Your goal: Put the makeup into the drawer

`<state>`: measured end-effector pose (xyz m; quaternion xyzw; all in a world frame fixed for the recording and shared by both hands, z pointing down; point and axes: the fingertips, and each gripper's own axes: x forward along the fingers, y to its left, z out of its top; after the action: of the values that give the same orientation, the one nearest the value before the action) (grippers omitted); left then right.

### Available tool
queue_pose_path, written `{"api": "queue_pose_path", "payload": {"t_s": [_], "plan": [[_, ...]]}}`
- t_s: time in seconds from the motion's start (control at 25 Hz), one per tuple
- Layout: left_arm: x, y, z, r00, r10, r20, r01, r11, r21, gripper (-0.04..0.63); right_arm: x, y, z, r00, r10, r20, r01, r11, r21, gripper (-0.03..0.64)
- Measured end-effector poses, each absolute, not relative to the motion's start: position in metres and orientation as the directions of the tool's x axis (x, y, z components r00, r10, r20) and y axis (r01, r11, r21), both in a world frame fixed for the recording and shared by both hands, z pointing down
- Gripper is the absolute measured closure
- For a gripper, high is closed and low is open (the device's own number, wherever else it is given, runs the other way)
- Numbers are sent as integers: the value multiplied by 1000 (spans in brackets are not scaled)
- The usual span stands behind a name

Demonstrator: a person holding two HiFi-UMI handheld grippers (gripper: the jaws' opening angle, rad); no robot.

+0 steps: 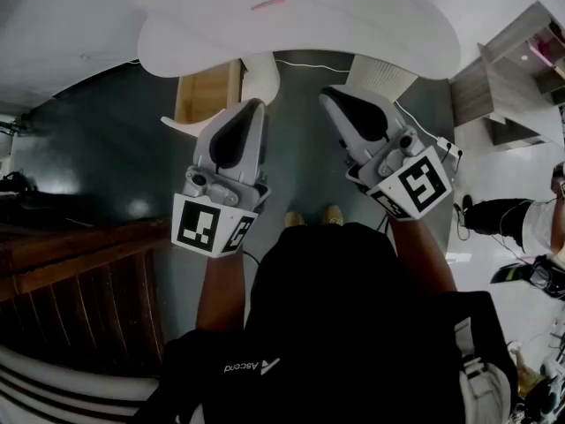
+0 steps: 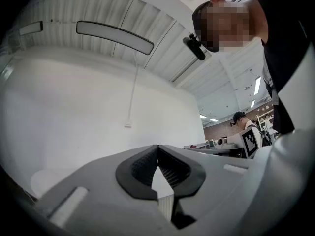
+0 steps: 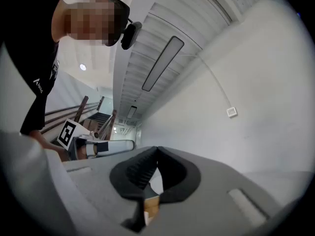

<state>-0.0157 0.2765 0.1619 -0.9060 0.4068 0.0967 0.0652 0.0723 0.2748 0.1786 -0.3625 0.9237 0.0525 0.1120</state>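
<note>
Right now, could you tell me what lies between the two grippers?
Head view: only dark floor and the person's shoe tips lie between left gripper and right gripper.

White table [image 1: 353,25] over dark floor [image 1: 106,148]; wooden railing [image 1: 79,263] — perhaps stairs — left.

One legible marking: the word "Ascend" beside a small logo, white print on the person's black shirt [image 1: 344,325], upside down in the head view. Coded square markers stand on the left cube [image 1: 212,226] and the right cube [image 1: 415,184].
</note>
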Motion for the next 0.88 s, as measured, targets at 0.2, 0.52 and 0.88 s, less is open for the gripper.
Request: {"api": "queue_pose_path", "payload": {"t_s": [0.2,0.52,0.88], "plan": [[-7,274,163,647,-730,-221,-754,-656,-42,584,84,275,182,-723,-646,-246,-666,746,-1,614],[12,270,162,615,-760,-211,-783,-620,-49,584,115,272,184,-729,-642,-237,-662,749,6,614],[39,252,165,595,-779,-198,-801,-596,-62,584,141,258,189,-754,-613,-236,-632,775,10,614]]}}
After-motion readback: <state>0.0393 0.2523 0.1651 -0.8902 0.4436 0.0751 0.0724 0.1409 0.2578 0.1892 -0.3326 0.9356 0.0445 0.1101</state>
